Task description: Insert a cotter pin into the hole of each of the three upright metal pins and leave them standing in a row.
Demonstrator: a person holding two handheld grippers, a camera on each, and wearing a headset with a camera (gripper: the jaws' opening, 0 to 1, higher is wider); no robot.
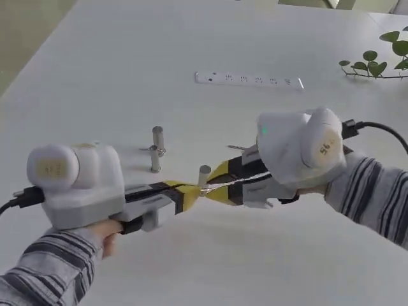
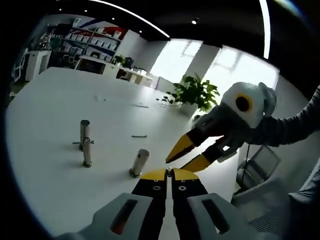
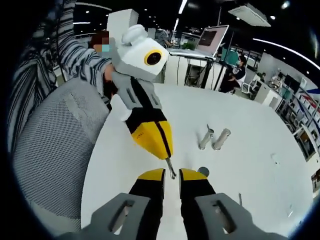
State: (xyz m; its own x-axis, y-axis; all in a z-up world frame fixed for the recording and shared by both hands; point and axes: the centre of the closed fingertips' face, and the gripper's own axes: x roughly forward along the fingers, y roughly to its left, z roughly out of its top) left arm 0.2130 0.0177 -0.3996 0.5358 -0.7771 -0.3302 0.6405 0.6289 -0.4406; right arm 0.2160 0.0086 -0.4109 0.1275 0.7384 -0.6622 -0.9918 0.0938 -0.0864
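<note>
My left gripper (image 2: pixel 171 173) pinches a thin silvery cotter pin (image 3: pixel 170 167), its tip between my right gripper (image 3: pixel 171 176)'s parted jaws.

White table (image 1: pixel 127 51), three upright pins (image 1: pixel 155 159), power strip (image 1: pixel 248 80)

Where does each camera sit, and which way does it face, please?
Head view: from the headset, down onto the white workbench; the left gripper, right gripper and striped sleeves show.
Left gripper view: on that gripper, along its shut black-and-yellow fingers, toward the right gripper.
Right gripper view: on that gripper, along its fingers, back at the left gripper.
Shared: both gripper views hold the three upright grey metal pins.
</note>
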